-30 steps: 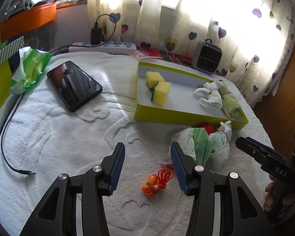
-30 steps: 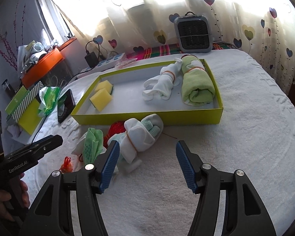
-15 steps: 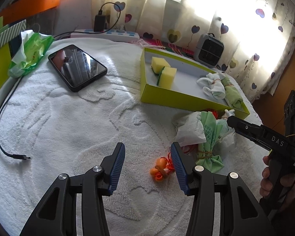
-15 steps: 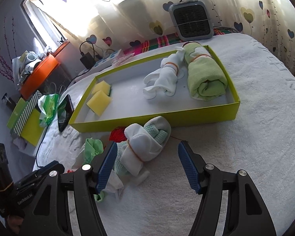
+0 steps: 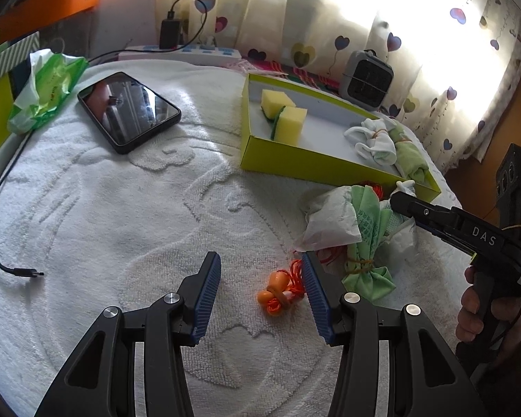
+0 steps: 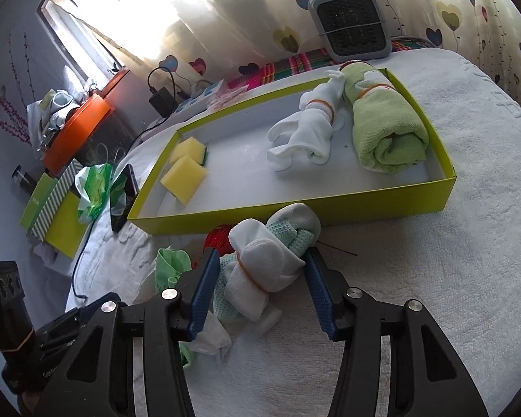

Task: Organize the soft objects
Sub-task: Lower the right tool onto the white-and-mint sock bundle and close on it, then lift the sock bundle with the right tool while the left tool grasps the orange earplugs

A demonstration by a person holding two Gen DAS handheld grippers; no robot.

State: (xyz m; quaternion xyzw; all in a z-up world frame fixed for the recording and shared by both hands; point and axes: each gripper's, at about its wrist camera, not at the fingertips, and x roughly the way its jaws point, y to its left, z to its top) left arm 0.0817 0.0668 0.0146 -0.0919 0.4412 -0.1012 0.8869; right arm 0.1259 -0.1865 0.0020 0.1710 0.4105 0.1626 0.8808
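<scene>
Right gripper [image 6: 258, 288], lowered since a second ago, closing around sock bundle [image 6: 271, 260], pads not yet pressing; left gripper [image 5: 260, 295] wide over earplugs [image 5: 278, 292]; tray [image 6: 295, 208] next.

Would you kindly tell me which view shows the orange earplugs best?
The left wrist view: the orange earplugs lie unobstructed near the camera on the towel. The right wrist view does not show them.

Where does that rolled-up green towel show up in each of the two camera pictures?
Left wrist view: the rolled green towel lies at the far right end of the yellow-green tray, right of centre, beside the white sock bundle.
Right wrist view: the towel is upper right, again at the tray's right end.
Shared landmark: the grey fan behind the tray.
</scene>
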